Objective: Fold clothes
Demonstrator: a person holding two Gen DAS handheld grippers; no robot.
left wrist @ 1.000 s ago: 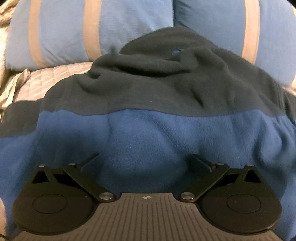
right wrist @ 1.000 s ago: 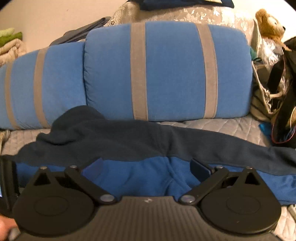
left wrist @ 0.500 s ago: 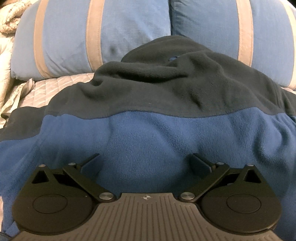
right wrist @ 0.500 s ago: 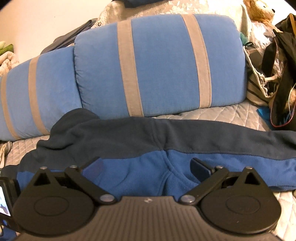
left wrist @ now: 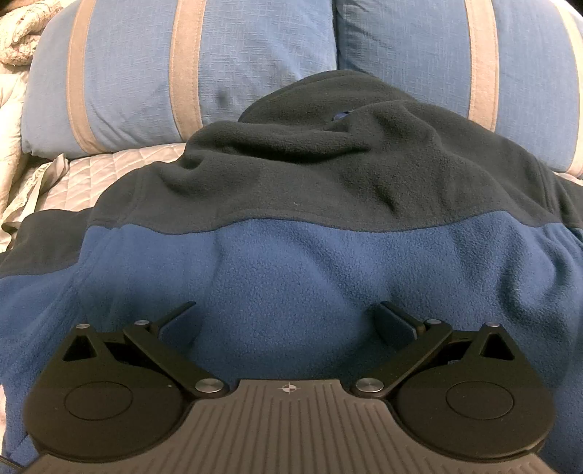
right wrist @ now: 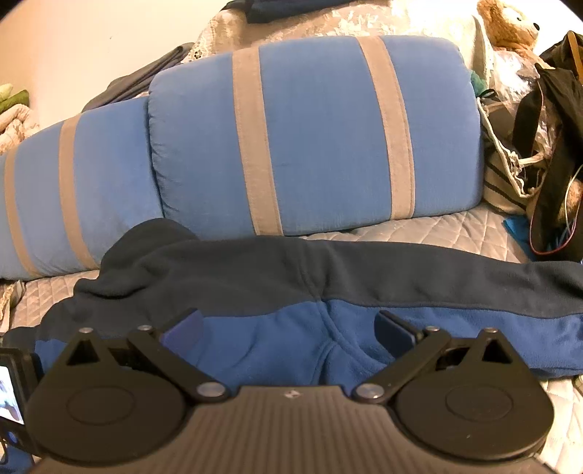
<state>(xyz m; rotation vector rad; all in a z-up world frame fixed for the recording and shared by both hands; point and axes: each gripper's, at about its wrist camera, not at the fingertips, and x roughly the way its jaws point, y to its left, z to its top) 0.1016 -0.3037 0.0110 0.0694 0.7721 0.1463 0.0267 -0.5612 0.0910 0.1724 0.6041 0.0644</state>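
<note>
A fleece top [left wrist: 291, 262], blue in the body and dark navy across the shoulders and hood, lies spread on a quilted bed cover. In the left wrist view my left gripper [left wrist: 288, 324] hovers open just over the blue chest area, fingers wide apart with nothing between them. The right wrist view shows the same fleece top [right wrist: 328, 277] with one sleeve stretched out to the right. My right gripper [right wrist: 288, 328] stands open above the seam where that sleeve meets the body, holding nothing.
Two blue pillows with tan stripes [right wrist: 309, 135] lean behind the garment. A teddy bear [right wrist: 510, 25] and dark bags with cords [right wrist: 546, 153] crowd the far right. The grey quilted cover [left wrist: 109, 164] shows at the left. A small screen [right wrist: 9, 386] sits at the lower left edge.
Both grippers have drawn back and tilted slightly, so more of the pillows and garment shows. The fleece has not moved, and both grippers stay open.
</note>
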